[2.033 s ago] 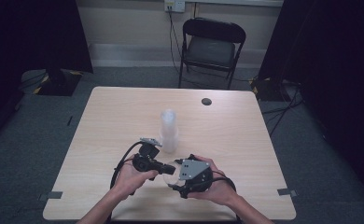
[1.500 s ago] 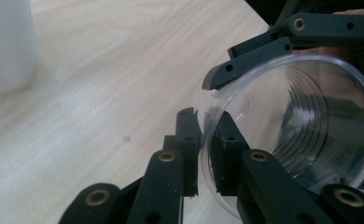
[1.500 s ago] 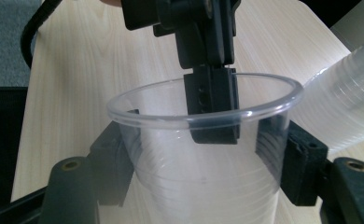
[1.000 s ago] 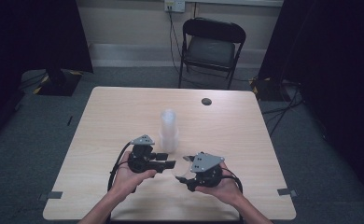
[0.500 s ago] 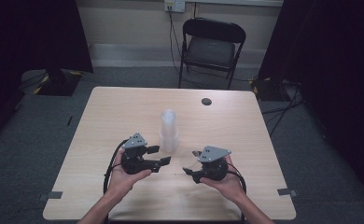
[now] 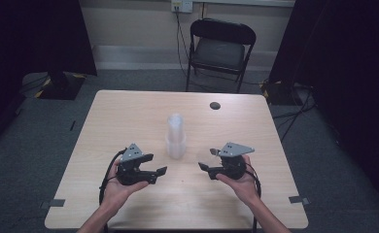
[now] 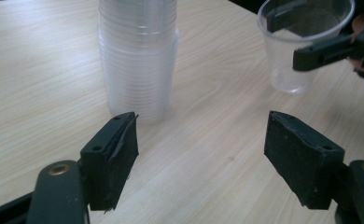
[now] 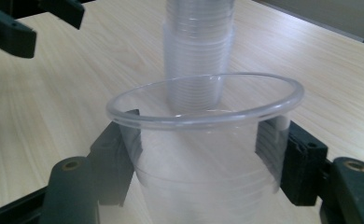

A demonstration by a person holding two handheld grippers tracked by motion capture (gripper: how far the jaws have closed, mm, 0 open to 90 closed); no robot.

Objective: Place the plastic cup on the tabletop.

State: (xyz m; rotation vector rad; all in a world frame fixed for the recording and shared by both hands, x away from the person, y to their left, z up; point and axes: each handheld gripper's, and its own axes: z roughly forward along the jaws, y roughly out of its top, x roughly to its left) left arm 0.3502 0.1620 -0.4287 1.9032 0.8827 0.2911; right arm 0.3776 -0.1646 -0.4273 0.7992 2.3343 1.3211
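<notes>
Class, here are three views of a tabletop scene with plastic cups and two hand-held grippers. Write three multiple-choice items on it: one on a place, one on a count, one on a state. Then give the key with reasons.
1. Where does the stack of cups stand?
A. Mid-table
B. On the chair
C. At the table's near-left corner

2. How many single cups are off the stack?
A. None
B. One
C. Three

3. How is the left gripper?
A. Shut on the stack
B. Shut on a cup
C. Open, with nothing between its jaws

Key:
1 A, the high view shows it mid-table.
2 B, the right gripper clamps the one single cup.
3 C, the left gripper view shows bare table between its jaws.
</notes>
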